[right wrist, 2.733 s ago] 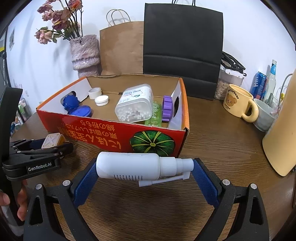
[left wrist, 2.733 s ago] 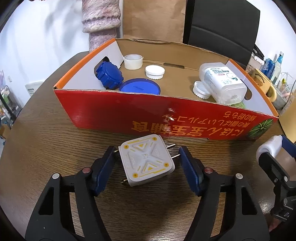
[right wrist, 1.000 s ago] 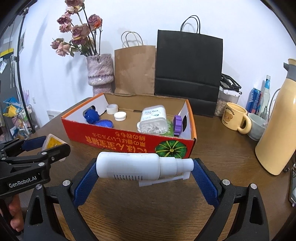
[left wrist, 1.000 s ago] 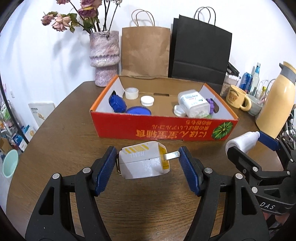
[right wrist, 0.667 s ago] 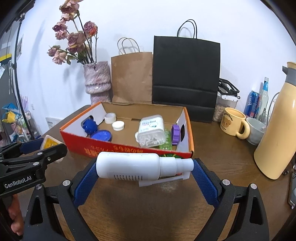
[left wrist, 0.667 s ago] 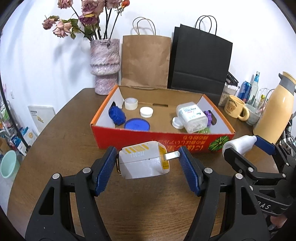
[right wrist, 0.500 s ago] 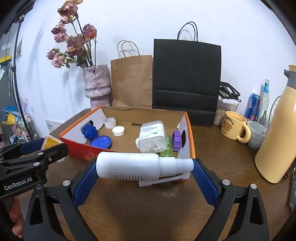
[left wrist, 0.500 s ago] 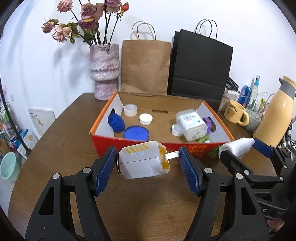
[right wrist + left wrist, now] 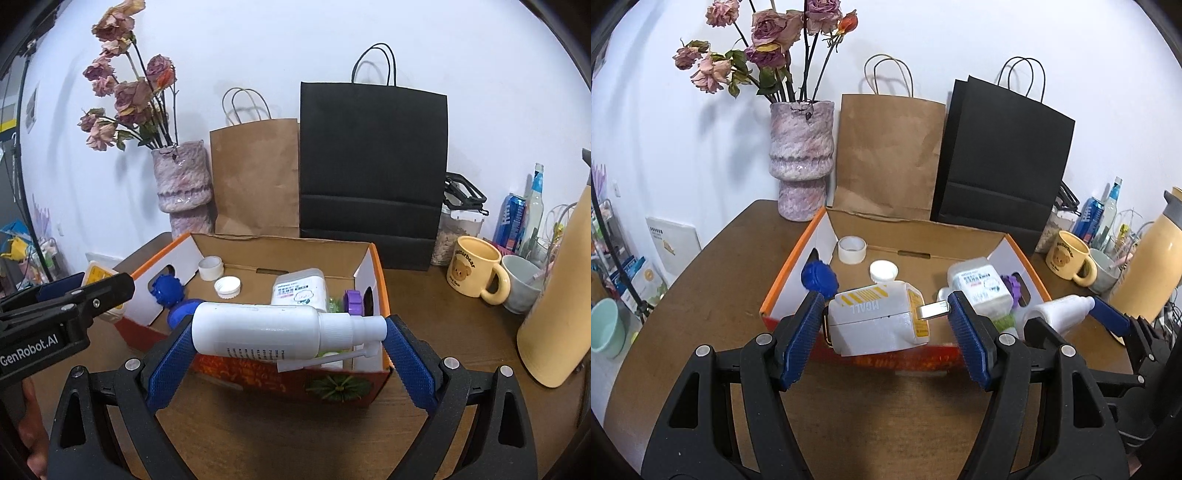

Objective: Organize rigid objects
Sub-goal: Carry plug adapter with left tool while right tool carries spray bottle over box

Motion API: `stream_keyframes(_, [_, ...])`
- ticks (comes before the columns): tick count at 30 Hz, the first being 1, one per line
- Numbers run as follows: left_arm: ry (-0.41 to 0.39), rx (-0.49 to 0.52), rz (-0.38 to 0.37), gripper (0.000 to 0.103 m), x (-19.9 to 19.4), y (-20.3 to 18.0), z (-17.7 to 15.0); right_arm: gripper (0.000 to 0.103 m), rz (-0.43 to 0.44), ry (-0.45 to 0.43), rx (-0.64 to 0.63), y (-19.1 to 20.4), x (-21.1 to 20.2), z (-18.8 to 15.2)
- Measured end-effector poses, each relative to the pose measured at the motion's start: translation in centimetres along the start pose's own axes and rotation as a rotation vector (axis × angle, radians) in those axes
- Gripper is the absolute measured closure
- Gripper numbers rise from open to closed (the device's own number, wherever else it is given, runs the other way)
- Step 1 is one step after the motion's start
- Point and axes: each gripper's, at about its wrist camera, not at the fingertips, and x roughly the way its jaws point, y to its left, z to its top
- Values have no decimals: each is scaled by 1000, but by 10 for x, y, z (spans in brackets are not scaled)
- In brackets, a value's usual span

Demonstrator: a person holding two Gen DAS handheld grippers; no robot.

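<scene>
Plug adapter [image 9: 877, 320] hanging clamped sideways between left gripper [image 9: 884, 338] fingers, above near wall of cardboard box [image 9: 790, 275]. White spray bottle [image 9: 258, 329] lying crosswise, pinched end to end by right gripper [image 9: 288, 360] fingers, over same box.

The white adapter [image 9: 877, 319] is hiding the blue lid behind it in the cardboard box [image 9: 783, 280]. The yellow thermos [image 9: 557, 295] is running off the right edge, and the spray bottle's [image 9: 258, 330] small print is staying unreadable.
</scene>
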Motion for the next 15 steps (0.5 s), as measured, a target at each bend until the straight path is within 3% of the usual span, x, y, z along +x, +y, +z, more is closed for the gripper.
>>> stream_keyframes(15, [-1,-5,21,38,44,0,25,3,18,22,-4,-2,48,21])
